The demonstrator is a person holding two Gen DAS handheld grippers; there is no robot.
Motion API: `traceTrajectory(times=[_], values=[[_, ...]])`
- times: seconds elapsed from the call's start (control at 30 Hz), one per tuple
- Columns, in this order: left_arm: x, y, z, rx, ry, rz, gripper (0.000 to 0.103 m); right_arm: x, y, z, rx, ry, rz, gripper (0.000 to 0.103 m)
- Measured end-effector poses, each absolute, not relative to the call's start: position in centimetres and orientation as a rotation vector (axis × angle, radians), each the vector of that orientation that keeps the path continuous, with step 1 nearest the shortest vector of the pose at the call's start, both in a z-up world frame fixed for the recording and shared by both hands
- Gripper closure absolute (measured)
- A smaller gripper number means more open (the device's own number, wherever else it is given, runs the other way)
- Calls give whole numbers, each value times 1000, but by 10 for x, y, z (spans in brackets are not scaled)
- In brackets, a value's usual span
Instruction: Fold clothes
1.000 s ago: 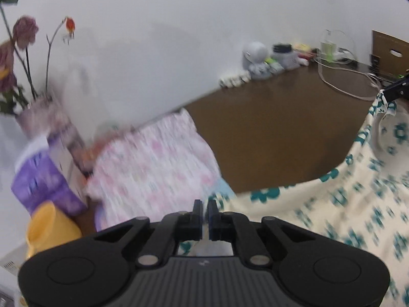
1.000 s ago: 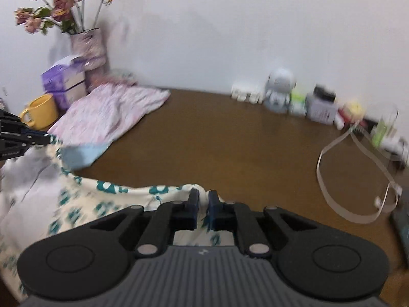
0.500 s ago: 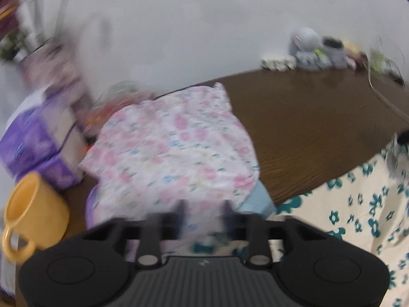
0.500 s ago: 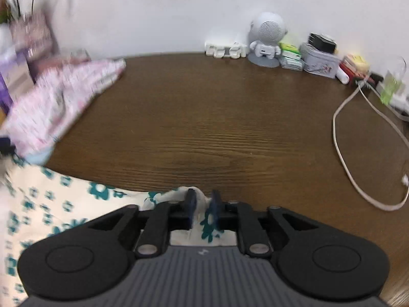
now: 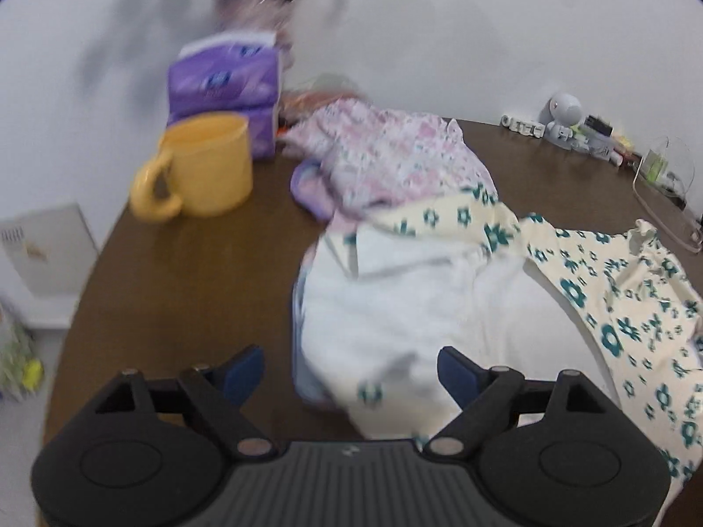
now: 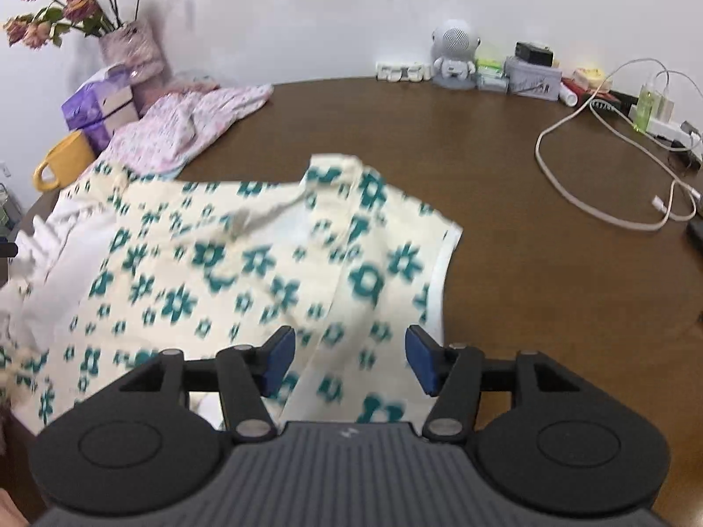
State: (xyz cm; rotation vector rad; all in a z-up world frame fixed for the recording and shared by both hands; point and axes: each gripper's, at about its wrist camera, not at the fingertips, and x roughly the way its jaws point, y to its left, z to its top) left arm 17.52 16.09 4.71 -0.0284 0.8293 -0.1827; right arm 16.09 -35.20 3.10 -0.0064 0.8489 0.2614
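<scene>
We see the left claw [image 5: 351, 371] spread wide, blue pads far apart, nothing between them. It hangs over the near left part of the cream garment with teal flowers [image 5: 615, 307], where the white inner side is turned up and faces the camera. That view is somewhat blurred.

The right claw [image 6: 349, 360] is equally wide open and empty, poised above the near right part of the same garment [image 6: 246, 263]. Here the printed side shows; the cloth lies rumpled on the brown surface [image 6: 505, 219], one white-trimmed edge at the right, white lining showing at the left. We cannot tell whether either claw touches the cloth.

Far left of it, a pink floral garment [image 6: 193, 123] lies in a loose heap; in the left view the cream garment's far edge overlaps it [image 5: 395, 153].

We note, at the far left, a yellow mug [image 5: 206, 167] near the surface's edge, a purple tissue pack [image 5: 224, 83] just behind it, and a vase of dried roses [image 6: 127, 48] against the white wall. Along the far edge stand a small white robot figure [image 6: 454, 50] and assorted small boxes. A white cable [image 6: 593, 167] loops over the far right of the surface.
</scene>
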Motion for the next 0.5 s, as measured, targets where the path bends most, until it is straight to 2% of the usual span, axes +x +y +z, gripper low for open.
traceTrajectory(times=[0.13, 0.2, 0.23, 0.27, 0.3, 0.33, 0.37, 0.43, 0.5], values=[[164, 168, 36, -149, 868, -242, 18, 153, -347, 18, 1, 862, 247, 46], [162, 165, 31, -155, 888, -228, 22, 150, -345, 13, -3, 869, 241, 46], [161, 163, 28, -152, 896, -220, 31, 148, -343, 12, -6, 871, 245, 46], [159, 160, 27, -141, 904, -214, 50, 145, -341, 11, -9, 872, 248, 46], [157, 158, 28, -123, 905, -214, 63, 142, -339, 11, -17, 871, 252, 46], [155, 155, 28, -104, 905, -213, 92, 139, -337, 10, -24, 868, 254, 46], [151, 153, 28, -78, 901, -209, 99, 138, -337, 10, -28, 870, 254, 46], [144, 153, 30, -48, 891, -193, 98, 136, -336, 9, -35, 873, 252, 46], [136, 156, 35, -59, 872, -183, 81, 133, -337, 9, -33, 872, 248, 46]])
